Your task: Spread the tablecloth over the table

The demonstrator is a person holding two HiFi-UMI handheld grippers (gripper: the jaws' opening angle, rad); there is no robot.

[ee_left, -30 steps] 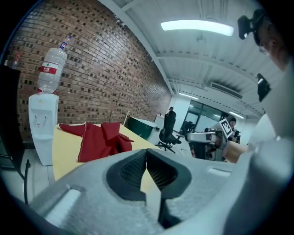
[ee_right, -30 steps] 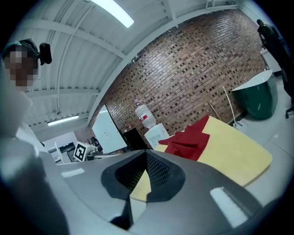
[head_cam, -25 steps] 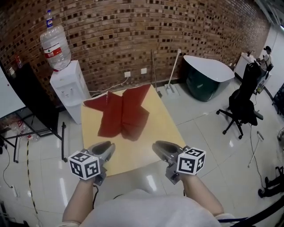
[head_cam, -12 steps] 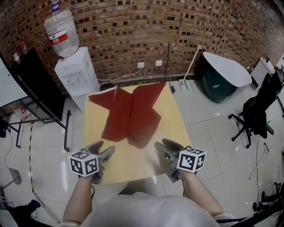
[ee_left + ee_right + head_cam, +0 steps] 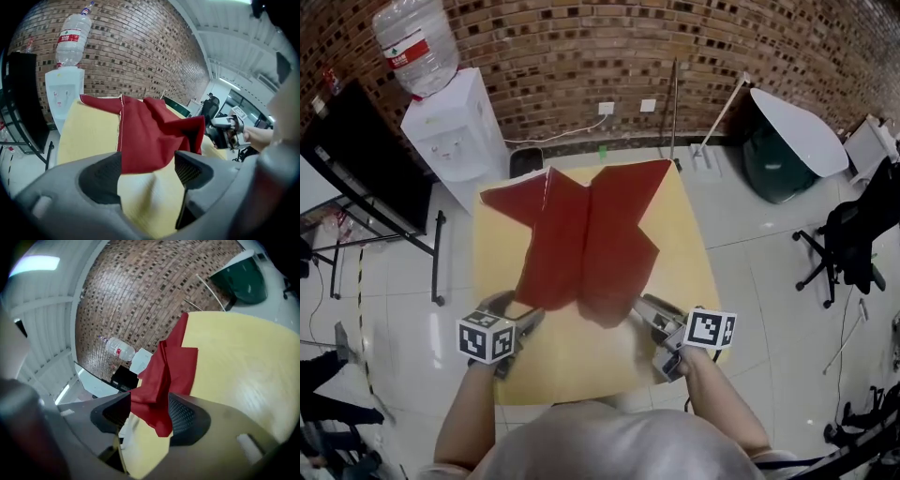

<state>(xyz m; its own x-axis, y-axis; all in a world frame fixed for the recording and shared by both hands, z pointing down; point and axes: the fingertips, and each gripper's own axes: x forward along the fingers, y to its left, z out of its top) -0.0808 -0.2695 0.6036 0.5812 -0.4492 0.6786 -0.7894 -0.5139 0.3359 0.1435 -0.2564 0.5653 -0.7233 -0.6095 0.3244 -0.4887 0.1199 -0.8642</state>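
A dark red tablecloth [image 5: 586, 234] lies folded and bunched on the far half of the yellow table [image 5: 581, 366]. My left gripper [image 5: 517, 307] hangs at the cloth's near left corner, my right gripper [image 5: 642, 312] at its near right corner. Both sets of jaws have just been opening and now stand wide. In the left gripper view the cloth [image 5: 150, 136] has its near edge showing between the open left gripper [image 5: 147, 171] jaws, with no pad pressing on it. In the right gripper view a fold of cloth [image 5: 166, 371] hangs between the open right gripper [image 5: 149, 416] jaws, again unpressed.
A white water dispenser [image 5: 450, 122] with a bottle stands beyond the table's far left corner. A black panel on a stand [image 5: 366, 159] is at the left. Two poles [image 5: 675, 103] lean on the brick wall. A green tub [image 5: 792, 141] and an office chair [image 5: 853, 244] stand at the right.
Both grippers have moved forward and down over the table to the cloth's near edge. Their jaws have opened from nearly closed to wide. The table now fills more of the head view.
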